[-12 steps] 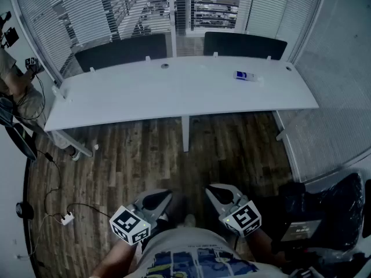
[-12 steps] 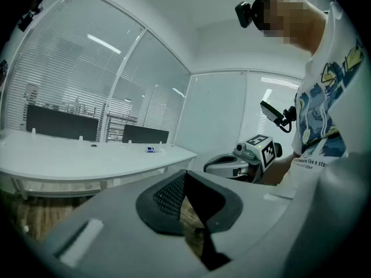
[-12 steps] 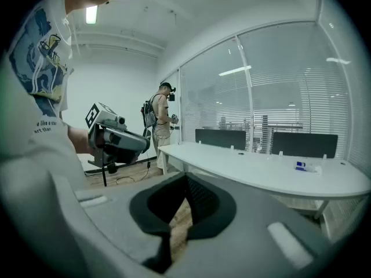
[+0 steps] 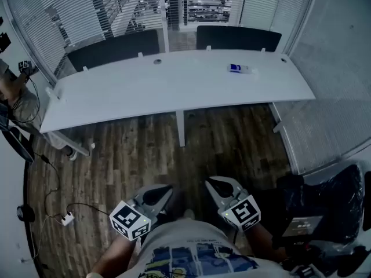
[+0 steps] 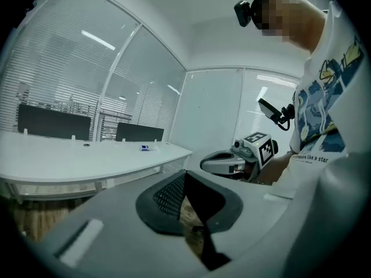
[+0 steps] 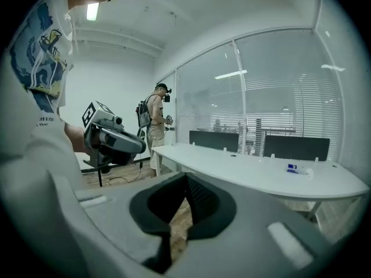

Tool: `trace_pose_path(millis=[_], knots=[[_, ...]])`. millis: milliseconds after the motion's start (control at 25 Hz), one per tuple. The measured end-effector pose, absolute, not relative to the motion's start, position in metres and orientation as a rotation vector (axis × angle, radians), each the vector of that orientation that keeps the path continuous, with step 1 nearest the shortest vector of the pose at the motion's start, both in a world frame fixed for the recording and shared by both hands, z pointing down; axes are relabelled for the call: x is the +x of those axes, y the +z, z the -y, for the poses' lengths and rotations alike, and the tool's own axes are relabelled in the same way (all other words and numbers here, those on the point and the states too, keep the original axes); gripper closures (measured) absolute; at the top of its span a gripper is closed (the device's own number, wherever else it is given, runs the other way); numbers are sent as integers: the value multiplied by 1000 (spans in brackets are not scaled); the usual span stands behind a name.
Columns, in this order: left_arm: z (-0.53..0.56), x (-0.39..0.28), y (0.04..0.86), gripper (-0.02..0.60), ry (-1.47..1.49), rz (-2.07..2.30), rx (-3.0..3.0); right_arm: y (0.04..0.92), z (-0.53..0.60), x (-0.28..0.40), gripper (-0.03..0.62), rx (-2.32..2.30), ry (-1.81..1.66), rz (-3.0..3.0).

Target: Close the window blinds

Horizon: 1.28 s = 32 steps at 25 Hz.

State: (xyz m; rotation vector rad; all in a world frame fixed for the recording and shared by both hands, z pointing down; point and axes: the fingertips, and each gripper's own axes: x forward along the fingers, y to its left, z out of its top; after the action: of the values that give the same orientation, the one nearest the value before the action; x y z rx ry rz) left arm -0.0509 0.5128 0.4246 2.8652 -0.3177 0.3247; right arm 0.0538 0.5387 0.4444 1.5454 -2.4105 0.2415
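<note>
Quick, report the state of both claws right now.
Left claw: closed, jaw tips together, holding nothing.
Right claw: closed, jaw tips together, holding nothing.

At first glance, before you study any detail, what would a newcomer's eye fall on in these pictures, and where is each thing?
A long white desk curves across the middle of the room, with a small blue and white item near its right end. Behind it, slatted blinds hang along the glass walls. At the bottom of the head view, the left gripper and right gripper sit low by the person's waist, both shut on nothing.
</note>
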Motion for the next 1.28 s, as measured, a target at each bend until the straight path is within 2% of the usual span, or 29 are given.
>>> trace_pose_path(millis=[520,1280], knots=[[-491,-41,425,578,297,359,2853,459,-523,60,585,1502,271,2391],[-325,-40,417,578,251,316,2874,446,-349,61,577,1534,233,2349]])
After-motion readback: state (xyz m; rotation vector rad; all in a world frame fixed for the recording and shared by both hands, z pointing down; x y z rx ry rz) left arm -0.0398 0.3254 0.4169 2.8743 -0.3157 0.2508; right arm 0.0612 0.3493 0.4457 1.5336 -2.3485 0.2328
